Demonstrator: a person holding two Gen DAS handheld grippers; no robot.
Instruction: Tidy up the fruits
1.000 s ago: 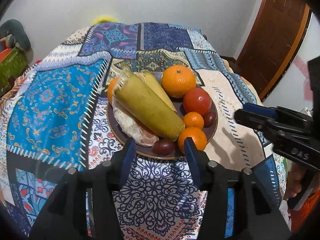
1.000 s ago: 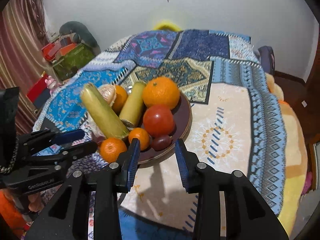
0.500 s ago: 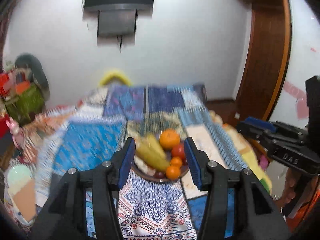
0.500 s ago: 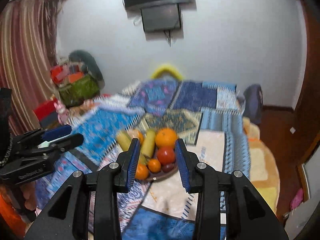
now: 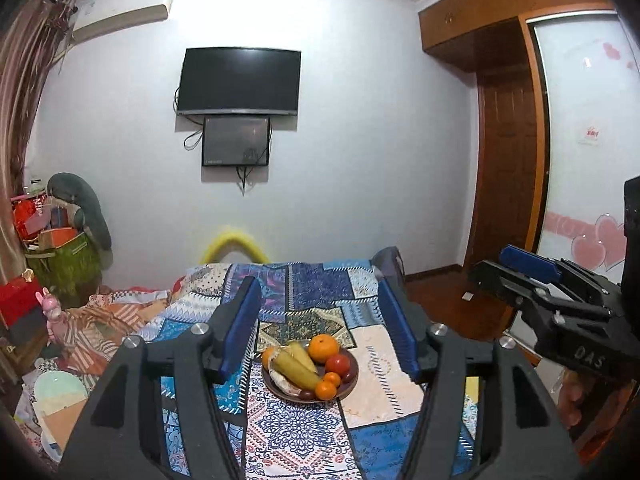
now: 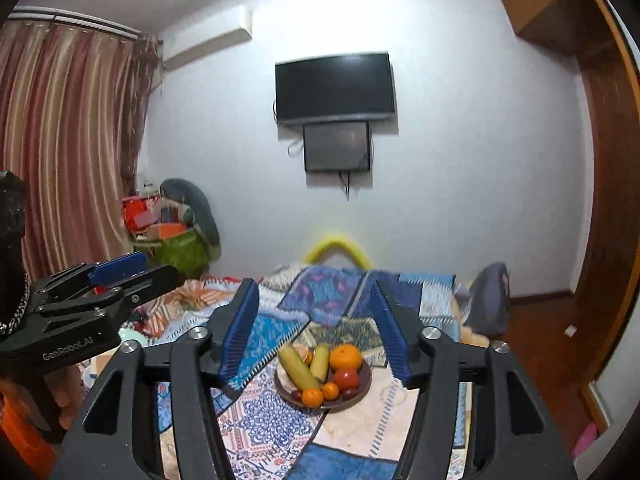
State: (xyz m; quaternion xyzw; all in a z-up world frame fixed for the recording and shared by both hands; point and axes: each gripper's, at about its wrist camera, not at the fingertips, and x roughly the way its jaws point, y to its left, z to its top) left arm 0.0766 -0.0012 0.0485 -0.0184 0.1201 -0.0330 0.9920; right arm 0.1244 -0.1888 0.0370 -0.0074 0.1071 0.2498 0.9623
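A brown plate (image 5: 351, 381) sits on the patterned blue bedspread (image 5: 304, 292). It holds two yellow-green bananas (image 5: 295, 367), a large orange (image 5: 322, 348), a red tomato (image 5: 337, 363), small oranges (image 5: 325, 389) and a dark plum. The plate also shows in the right wrist view (image 6: 360, 390). My left gripper (image 5: 318, 332) is open and empty, well back from the plate. My right gripper (image 6: 316, 328) is open and empty too, held far from the fruit. The right gripper shows at the right of the left view (image 5: 532, 276).
A wall television (image 5: 239, 81) hangs above a smaller screen. A wooden wardrobe and door (image 5: 508, 184) stand at the right. Boxes and a green bag (image 5: 60, 256) pile at the left, by striped curtains (image 6: 60, 152). A yellow hoop (image 5: 234, 246) is behind the bed.
Both grippers have pulled far back and up from the plate; the fruit plate now looks small and the whole room shows. Both stay open and empty.
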